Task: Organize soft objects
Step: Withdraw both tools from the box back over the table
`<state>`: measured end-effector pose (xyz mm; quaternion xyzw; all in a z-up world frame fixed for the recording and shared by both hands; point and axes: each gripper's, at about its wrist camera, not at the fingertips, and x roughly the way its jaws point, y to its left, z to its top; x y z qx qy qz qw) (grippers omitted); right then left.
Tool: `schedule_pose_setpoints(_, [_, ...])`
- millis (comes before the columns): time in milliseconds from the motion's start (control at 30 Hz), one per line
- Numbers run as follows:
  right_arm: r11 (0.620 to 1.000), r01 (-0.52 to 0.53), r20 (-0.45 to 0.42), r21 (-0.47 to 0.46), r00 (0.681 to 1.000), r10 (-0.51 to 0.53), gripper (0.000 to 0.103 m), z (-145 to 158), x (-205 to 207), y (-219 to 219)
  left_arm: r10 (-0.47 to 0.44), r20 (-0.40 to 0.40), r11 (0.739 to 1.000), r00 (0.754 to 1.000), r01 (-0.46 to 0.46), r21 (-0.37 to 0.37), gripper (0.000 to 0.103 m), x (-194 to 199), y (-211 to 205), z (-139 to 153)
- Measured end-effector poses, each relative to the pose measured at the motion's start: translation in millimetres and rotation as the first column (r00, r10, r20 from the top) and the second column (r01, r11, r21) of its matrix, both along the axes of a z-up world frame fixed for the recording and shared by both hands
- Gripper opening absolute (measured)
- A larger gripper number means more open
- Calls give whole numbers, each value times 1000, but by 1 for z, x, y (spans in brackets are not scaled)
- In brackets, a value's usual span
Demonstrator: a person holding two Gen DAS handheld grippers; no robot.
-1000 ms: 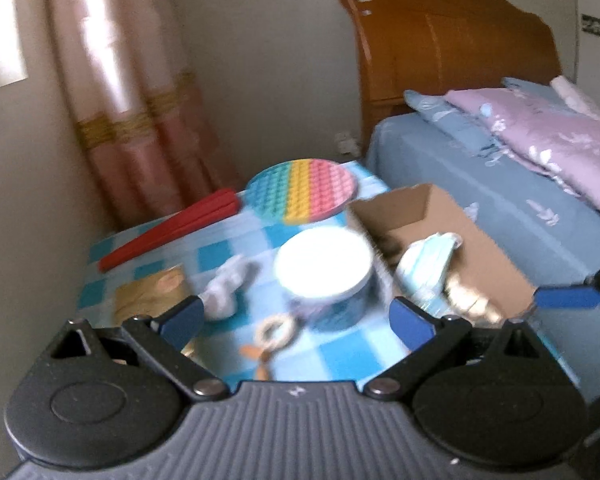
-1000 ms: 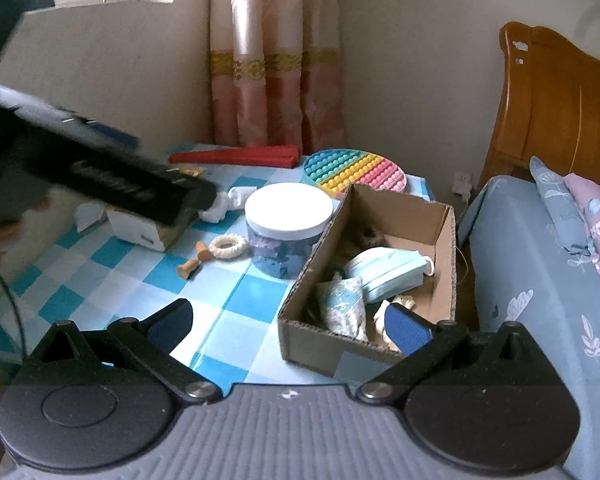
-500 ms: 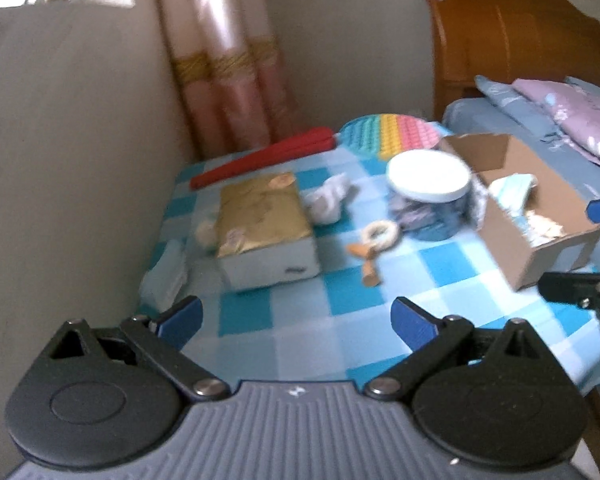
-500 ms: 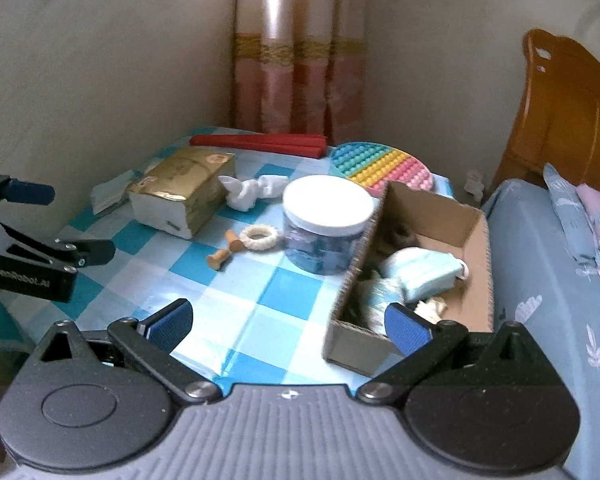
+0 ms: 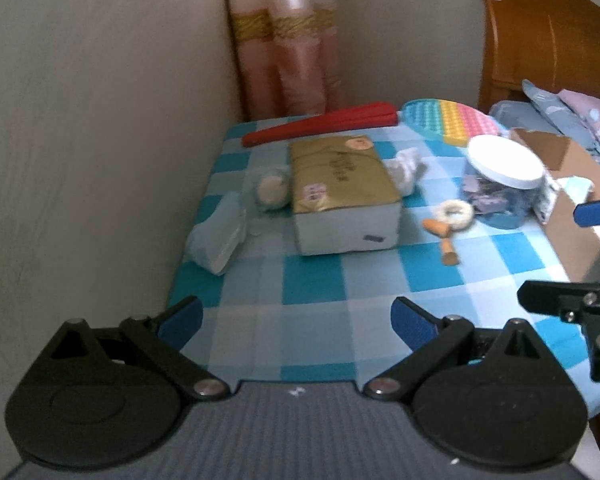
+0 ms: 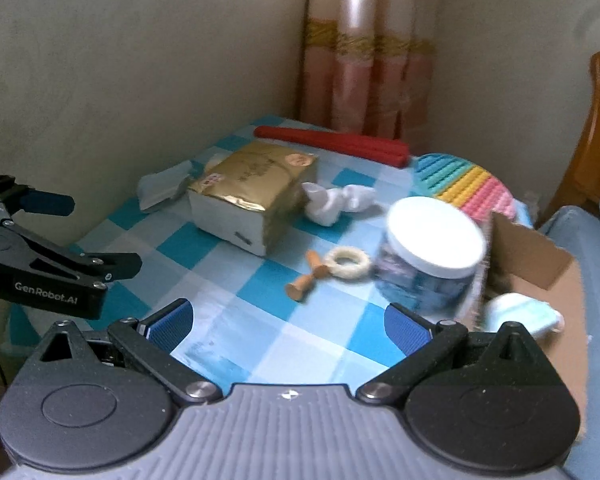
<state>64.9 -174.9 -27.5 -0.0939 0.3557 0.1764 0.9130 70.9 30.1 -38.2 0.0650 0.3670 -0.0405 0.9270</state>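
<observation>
Lowest in each wrist view the tools hang spread wide with nothing between their blue pads: the left tool (image 5: 296, 320) over the near edge of the checked tabletop (image 5: 320, 280), the right tool (image 6: 288, 320) a little further right, beside the cardboard box (image 6: 540, 252). The soft things not yet sorted lie on the left half of the tabletop, so the left tool looks the nearer — a judgement from how the views line up. From it, a clear plastic packet (image 5: 220, 236) lies up and to the left of centre, its long axis running away from the tool and slightly rightward; just beyond, a pale round puff (image 5: 272, 192) sits touching or nearly touching the left side of the gold-topped tissue box (image 5: 340, 192). A crumpled white cloth (image 5: 406, 168) lies just beside the box's right far corner. Right of centre are a small ring toy (image 5: 454, 212) with a wooden peg, then a white-lidded jar (image 5: 504, 176), with the cardboard box at the right edge already holding a light-blue face mask (image 6: 520, 312). Furthest on the tabletop lie a red folded fan (image 5: 324, 124) and a rainbow bubble mat (image 5: 448, 120) — behind them a pink curtain (image 5: 288, 40), plain walls, and a wooden headboard (image 5: 540, 32) at upper right.
</observation>
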Motion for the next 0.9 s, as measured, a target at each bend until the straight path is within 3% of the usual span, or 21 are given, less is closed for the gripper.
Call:
schedule_pose_setpoints(300, [1000,3,-82,-5,997,-4,103,-33,29,14,94,-20,996,995,-94,14,100,31,14,-26])
schedule_pose_setpoints(533, [999,26,-106,-27,994,-29,103,-48,43,12,160,52,986,986,-162,46,100,51,16,-29])
schedule_pose_setpoints(900, [1000,-1,-128,-8,992,0,103,-61,54,15,196,49,975,979,-200,99,88,84,18,-32])
